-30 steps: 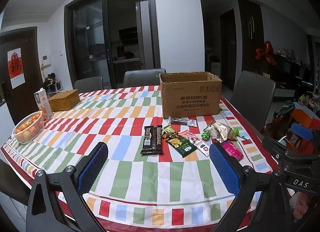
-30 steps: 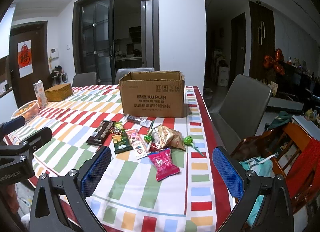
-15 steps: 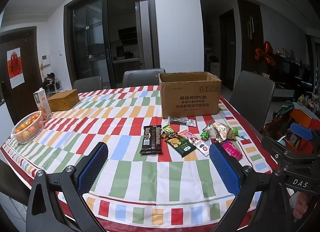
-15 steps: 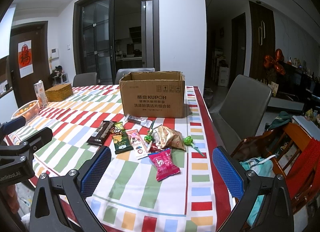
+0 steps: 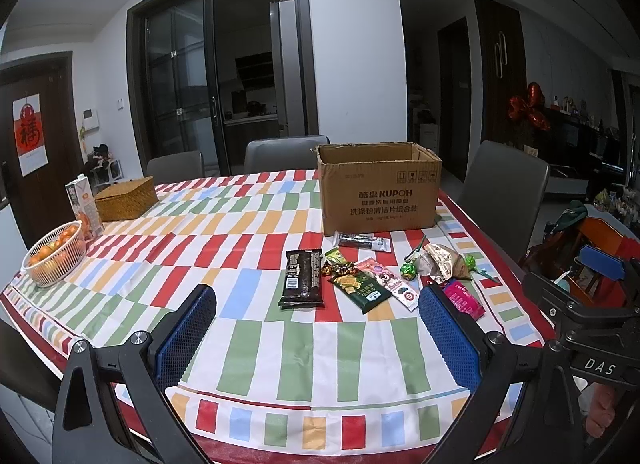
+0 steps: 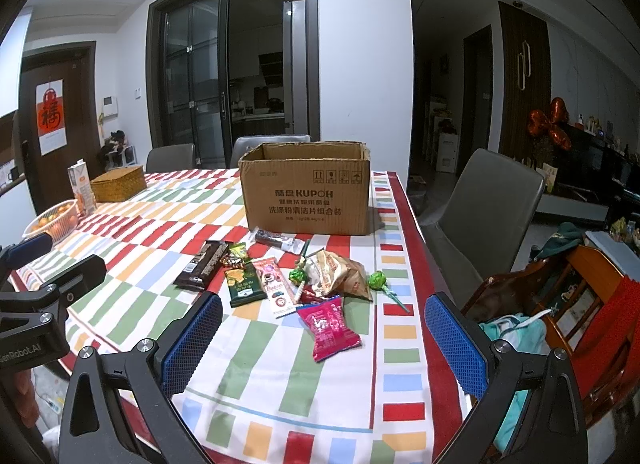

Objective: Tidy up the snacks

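Your right gripper [image 6: 324, 340] is nearer the snacks: the pink packet [image 6: 328, 328] lies just ahead between its wide-apart fingers, long axis pointing toward the box [image 6: 306, 188]. Your left gripper [image 5: 318, 334] also gapes, empty.

Black angular left gripper [image 5: 316, 338] and right gripper [image 6: 324, 340]: blue mesh-textured pads [image 5: 186, 334], silver screws; white "DAS" lettering at four o'clock in the left view.
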